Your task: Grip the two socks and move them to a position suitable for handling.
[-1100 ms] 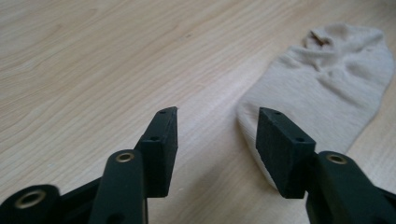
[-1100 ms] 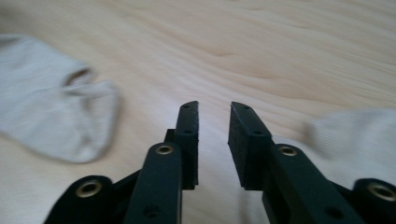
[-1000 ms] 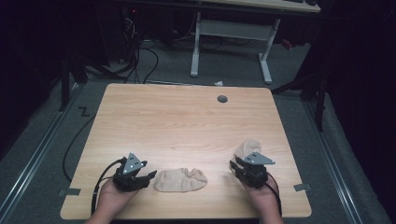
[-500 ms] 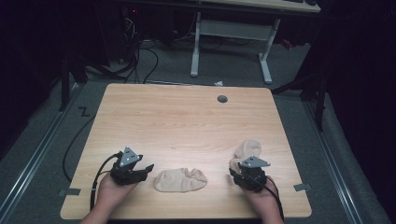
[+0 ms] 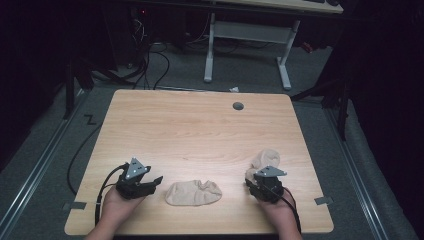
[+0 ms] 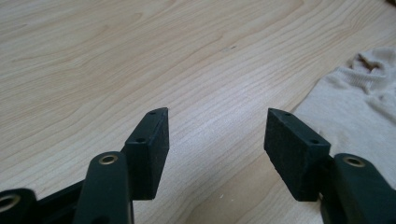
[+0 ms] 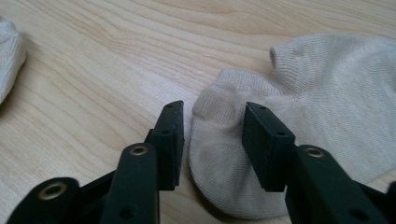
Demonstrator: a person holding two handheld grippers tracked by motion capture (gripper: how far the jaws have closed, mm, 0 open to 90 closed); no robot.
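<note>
Socks are what the work is about: two beige ones lie on the near half of the wooden table (image 5: 200, 125), one sock (image 5: 194, 193) flat between the person's hands, the other sock (image 5: 264, 160) bunched at the right, just ahead of the right gripper (image 5: 265, 186). Seen along that gripper's own view, its jaws stand parted and astride the rounded end of the right-hand sock (image 7: 299, 116), the cloth between them but not yet pinched, so it holds nothing. The left gripper (image 5: 145, 184) has its jaws spread wide over bare wood, with the middle sock's ribbed edge (image 6: 359, 102) just off to one side, untouched. To my eye the step in hand is taking hold of the right sock. Doing it well likely means lowering until the pads meet the tabletop, closing on a full fold of fabric rather than a thin edge, and lifting slowly so the knit doesn't slip free. The left one should swing toward its sock before closing.
</note>
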